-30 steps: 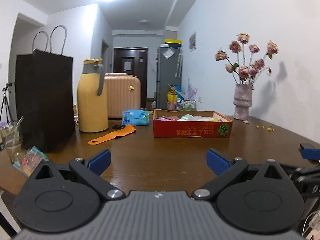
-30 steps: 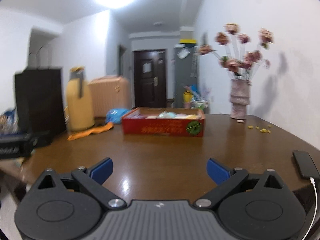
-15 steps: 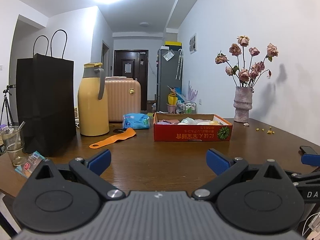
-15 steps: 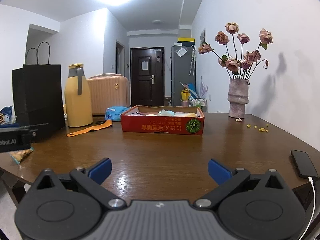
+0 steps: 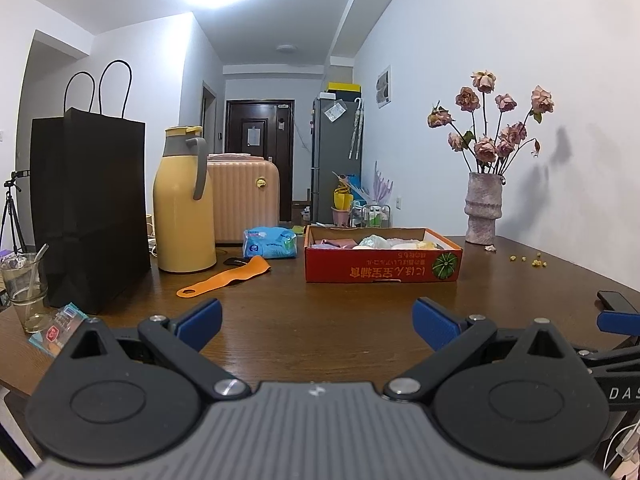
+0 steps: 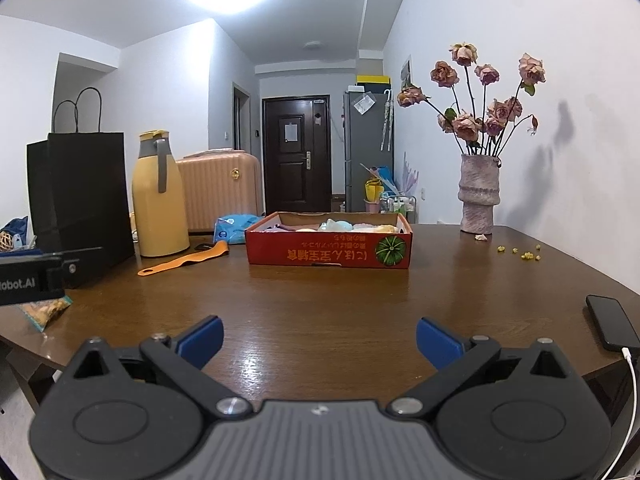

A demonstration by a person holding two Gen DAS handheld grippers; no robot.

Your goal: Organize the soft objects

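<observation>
A shallow red cardboard box sits mid-table, holding several pale soft items in pink, white, mint and yellow. A blue soft pack lies just left of the box. An orange strap lies flat before the pack. My left gripper hovers low over the near table edge, open and empty. Beside it on the right, my right gripper is likewise open and empty. Both stand well short of the box.
A black paper bag and a yellow thermos stand at the left. A glass and snack packet sit at the left edge. A vase of dried roses stands back right, a phone on a cable near right.
Both views have steadied and risen slightly, so the table looks a little lower. The grippers stay open and nothing on the table has moved.
</observation>
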